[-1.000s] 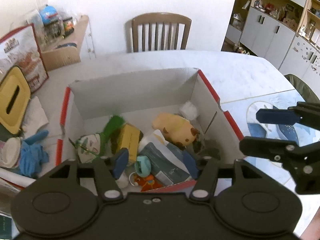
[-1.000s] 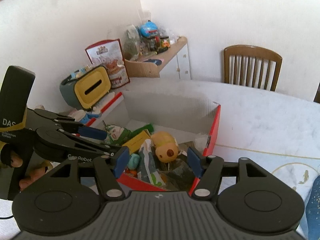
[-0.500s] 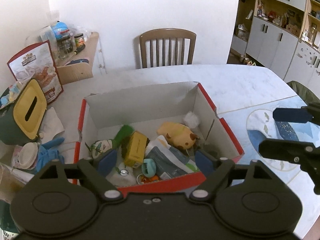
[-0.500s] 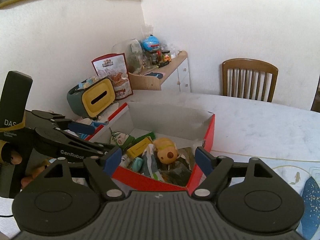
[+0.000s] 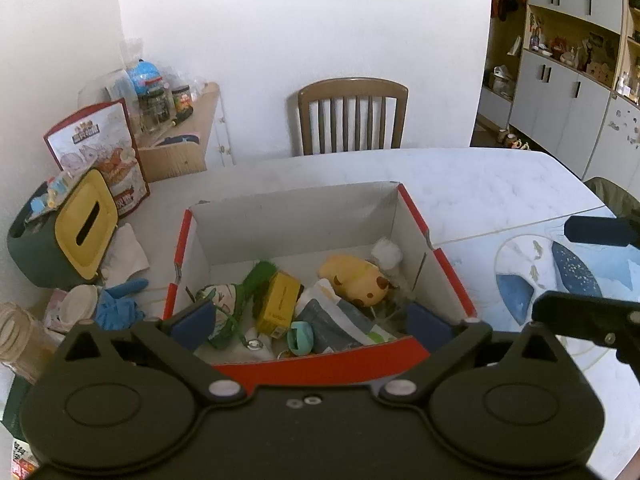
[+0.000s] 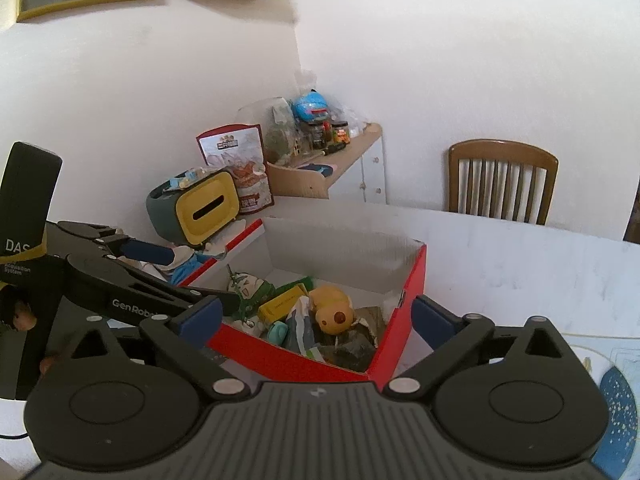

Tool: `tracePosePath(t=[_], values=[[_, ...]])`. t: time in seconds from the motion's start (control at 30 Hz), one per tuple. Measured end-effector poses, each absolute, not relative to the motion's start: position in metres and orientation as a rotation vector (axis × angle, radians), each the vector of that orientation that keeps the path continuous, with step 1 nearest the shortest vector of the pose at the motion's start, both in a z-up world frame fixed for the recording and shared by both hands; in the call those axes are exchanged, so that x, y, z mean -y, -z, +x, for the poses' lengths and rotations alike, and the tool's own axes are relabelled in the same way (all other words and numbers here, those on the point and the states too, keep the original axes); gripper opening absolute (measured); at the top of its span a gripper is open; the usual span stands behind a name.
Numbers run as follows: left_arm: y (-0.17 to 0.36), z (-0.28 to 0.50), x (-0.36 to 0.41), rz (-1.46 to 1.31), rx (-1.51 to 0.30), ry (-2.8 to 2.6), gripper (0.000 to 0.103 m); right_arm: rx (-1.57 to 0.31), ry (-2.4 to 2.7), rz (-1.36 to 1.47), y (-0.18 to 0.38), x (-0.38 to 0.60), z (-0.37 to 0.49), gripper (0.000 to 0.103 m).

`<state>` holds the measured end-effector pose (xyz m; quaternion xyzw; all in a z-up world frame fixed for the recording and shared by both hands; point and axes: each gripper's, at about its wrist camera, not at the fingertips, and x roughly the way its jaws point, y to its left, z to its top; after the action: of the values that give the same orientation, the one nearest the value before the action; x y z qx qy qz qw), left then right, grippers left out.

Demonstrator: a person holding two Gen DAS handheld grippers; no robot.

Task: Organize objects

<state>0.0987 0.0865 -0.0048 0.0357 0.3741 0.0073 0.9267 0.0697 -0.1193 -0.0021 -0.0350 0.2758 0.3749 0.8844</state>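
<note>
We read this as the gap between picks: both tools hang over the near edge of the red cardboard box [image 5: 316, 364], nothing in hand. Left gripper [image 5: 310, 320] jaws spread wide and empty, blue pads either side of the box's near wall; right gripper [image 6: 316, 316] same, wide open, empty, framing the box's near corner. In the left view the right gripper shows at 3 o'clock over the blue-patterned mat [image 5: 516, 292]. Box sits mid-desk [image 5: 480, 188], already loaded: yellow plush toy [image 5: 354, 280] toward 1 o'clock inside, white fluffy ball [image 5: 386, 252] just beyond it against the right wall, yellow carton [image 5: 280, 300] centre, green-and-white plush [image 5: 228, 300] at 9 o'clock, teal clip-like item [image 5: 300, 336] and a grey pouch [image 5: 332, 320] near the front wall. Loose things outside the box at 9 o'clock of it: blue glove [image 5: 118, 304], white tissue [image 5: 124, 252], tissue holder with yellow lid [image 5: 60, 232], small white cup [image 5: 78, 304]. Our guess for the next move: left gripper swings toward 9 o'clock, drops over the glove or cup, closes, carries it over the left wall. The glove is soft, so pinch a bunched part; mind the box rim on the way in. We cannot tell whether those leftovers belong in the box.
</note>
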Motion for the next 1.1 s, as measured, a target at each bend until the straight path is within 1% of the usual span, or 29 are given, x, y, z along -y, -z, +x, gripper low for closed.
tracePosePath(t=[0.53,1.1], values=[[-0.003,0.088,-0.068,0.039,-0.732,-0.105,0.103,-0.581,-0.784,-0.061,0.008,0.148,0.074,0.103],[0.0,0.092,-0.043,0.036,-0.745,-0.142,0.103,-0.605,-0.698,-0.037,0.022,0.199,0.085,0.103]])
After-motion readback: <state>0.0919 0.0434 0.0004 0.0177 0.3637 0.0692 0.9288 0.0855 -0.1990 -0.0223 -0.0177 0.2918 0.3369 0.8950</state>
